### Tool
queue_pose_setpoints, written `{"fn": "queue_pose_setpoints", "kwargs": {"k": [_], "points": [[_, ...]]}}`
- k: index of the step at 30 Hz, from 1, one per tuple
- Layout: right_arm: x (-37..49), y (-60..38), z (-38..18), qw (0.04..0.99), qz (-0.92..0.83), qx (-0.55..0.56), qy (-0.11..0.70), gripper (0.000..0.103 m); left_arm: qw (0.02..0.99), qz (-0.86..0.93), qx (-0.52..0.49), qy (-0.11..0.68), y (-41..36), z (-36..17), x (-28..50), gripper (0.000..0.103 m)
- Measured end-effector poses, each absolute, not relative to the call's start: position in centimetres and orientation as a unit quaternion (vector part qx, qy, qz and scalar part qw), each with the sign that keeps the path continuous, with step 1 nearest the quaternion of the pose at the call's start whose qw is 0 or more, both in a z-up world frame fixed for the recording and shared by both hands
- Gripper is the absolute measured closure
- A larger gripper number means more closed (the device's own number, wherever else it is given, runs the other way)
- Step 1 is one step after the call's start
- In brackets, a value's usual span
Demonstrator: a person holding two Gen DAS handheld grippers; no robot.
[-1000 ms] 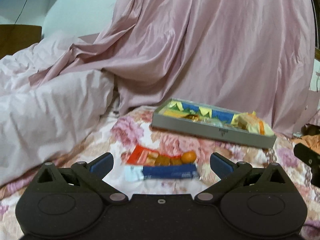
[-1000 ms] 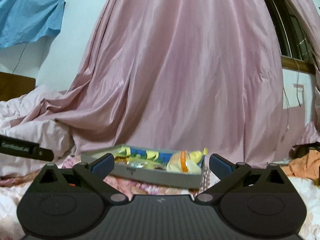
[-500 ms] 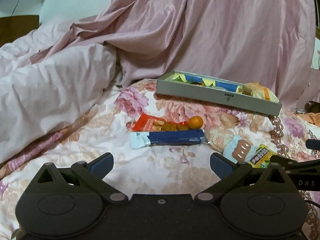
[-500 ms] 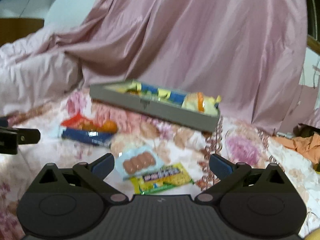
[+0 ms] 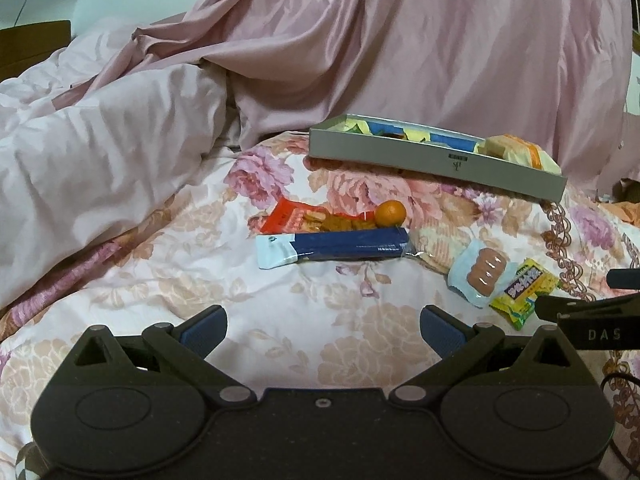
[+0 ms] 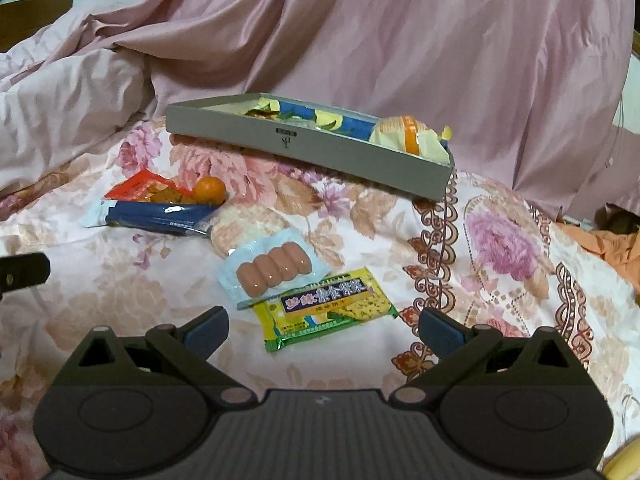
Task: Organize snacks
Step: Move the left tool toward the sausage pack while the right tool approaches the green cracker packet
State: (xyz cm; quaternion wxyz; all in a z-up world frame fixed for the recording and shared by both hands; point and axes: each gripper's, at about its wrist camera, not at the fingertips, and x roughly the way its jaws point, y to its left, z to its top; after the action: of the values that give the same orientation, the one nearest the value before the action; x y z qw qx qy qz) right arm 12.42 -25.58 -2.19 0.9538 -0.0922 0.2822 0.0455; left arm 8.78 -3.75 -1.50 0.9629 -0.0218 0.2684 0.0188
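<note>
**Snacks scattered on the flowered bedspread**

Floral cotton bedspread (image 6: pixel 500 240), soft and rumpled, lies under everything, with glossy pink satin drapery (image 6: pixel 400 40) heaped behind it and a puffy pale quilt (image 5: pixel 100 140) to the left. On it sits a shallow grey cardboard box (image 6: pixel 320 148), rectangular, holding yellow and blue packets and a crinkly cream bag with an orange stripe (image 6: pixel 408 138).

Loose in front of the box: a long blue foil bar (image 6: pixel 160 216), a red cracker pack (image 6: pixel 148 190) touching a small round orange (image 6: pixel 210 189), a clear-fronted pale-blue pack of sausages (image 6: pixel 274 270), and just beside it a shiny yellow-green wrapper (image 6: pixel 326 312).

My left tongs (image 5: pixel 323 326) are spread wide over bare cloth, pinching nothing. My right tongs (image 6: pixel 323 326) are spread too, empty, with the yellow-green wrapper lying between their tips.
</note>
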Motion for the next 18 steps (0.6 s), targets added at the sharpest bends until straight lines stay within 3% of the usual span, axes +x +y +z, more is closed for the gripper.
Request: {"fn": "queue_pose_setpoints", "kwargs": {"k": [18], "points": [[15.1, -27.7, -1.4, 0.937, 0.091, -0.004, 0.337, 0.000, 0.961, -0.056, 0.022, 0.271, -6.4, -0.7, 11.7, 0.001]]}}
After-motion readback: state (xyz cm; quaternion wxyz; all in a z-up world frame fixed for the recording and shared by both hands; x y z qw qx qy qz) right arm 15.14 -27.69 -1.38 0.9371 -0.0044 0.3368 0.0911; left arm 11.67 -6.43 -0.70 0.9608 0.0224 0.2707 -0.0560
